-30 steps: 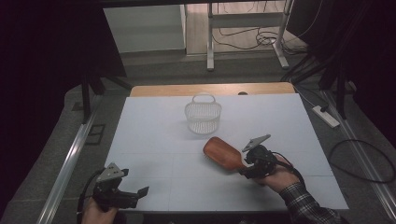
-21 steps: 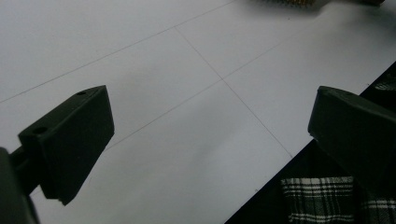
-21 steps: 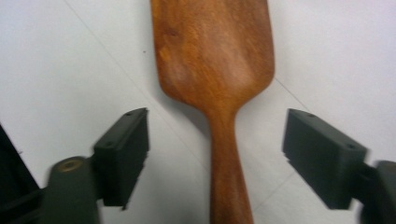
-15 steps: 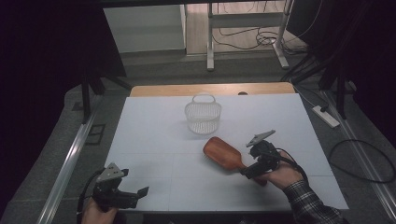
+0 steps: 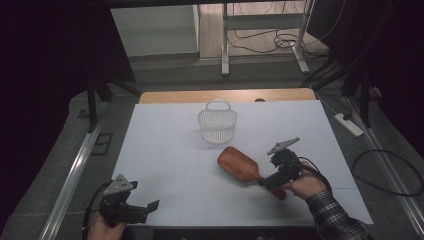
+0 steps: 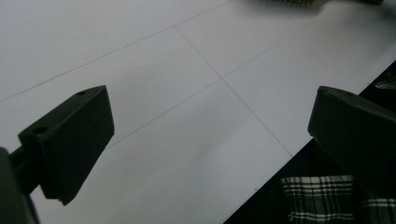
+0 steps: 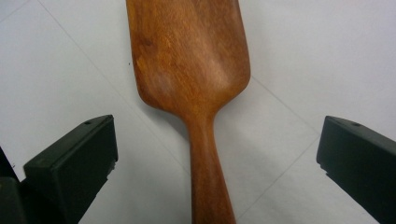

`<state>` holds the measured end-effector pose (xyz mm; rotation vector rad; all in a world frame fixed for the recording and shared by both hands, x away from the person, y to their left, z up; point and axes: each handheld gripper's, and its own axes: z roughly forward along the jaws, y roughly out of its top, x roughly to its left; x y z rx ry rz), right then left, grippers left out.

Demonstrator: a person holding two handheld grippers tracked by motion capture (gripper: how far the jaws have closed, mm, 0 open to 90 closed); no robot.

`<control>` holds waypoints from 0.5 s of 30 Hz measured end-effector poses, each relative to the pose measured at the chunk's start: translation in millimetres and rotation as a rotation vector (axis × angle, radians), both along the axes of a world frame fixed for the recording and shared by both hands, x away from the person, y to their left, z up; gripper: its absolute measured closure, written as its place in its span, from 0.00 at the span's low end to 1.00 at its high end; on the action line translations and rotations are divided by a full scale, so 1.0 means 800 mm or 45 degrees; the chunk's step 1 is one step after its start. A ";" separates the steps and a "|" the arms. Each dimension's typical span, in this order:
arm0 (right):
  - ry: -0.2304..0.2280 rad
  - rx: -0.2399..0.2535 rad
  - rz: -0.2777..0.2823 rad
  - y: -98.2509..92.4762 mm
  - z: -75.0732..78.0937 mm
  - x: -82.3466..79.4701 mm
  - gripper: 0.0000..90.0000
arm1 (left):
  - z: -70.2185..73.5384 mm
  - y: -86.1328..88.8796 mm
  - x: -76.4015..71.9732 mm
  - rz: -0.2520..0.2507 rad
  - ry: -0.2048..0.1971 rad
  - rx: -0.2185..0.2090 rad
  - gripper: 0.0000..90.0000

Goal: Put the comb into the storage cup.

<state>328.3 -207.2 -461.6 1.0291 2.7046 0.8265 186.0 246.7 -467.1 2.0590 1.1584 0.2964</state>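
A brown wooden hairbrush (image 5: 239,165) lies flat on the white table (image 5: 165,150), its back up and its handle toward the front right. My right gripper (image 5: 267,178) sits low over the handle. In the right gripper view the handle (image 7: 208,177) runs up between the two wide-apart jaws of that gripper (image 7: 217,158) and touches neither pad. Those jaws have just been opening. My left gripper (image 5: 145,210) rests at the front left corner, open, with bare table between its jaws (image 6: 210,140).
A white wire basket (image 5: 217,125) with a handle stands upright behind the brush, near the table's middle back. A strip of brown wood (image 5: 225,95) runs along the far edge. A plaid sleeve (image 5: 330,215) comes in at the front right.
The right gripper's jaws have spread apart and let go of the brush handle, and the hand has drawn back a little. The brush lies where it was. The left gripper has not moved.
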 end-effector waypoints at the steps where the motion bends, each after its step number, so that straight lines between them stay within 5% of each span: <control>1: 0.007 -0.011 0.003 0.001 -0.001 0.000 0.00 | 0.000 0.000 0.000 0.001 -0.001 0.001 0.02; 15: 0.004 -0.162 0.027 0.016 -0.026 0.000 0.00 | 0.000 0.000 0.000 0.001 0.000 -0.002 0.02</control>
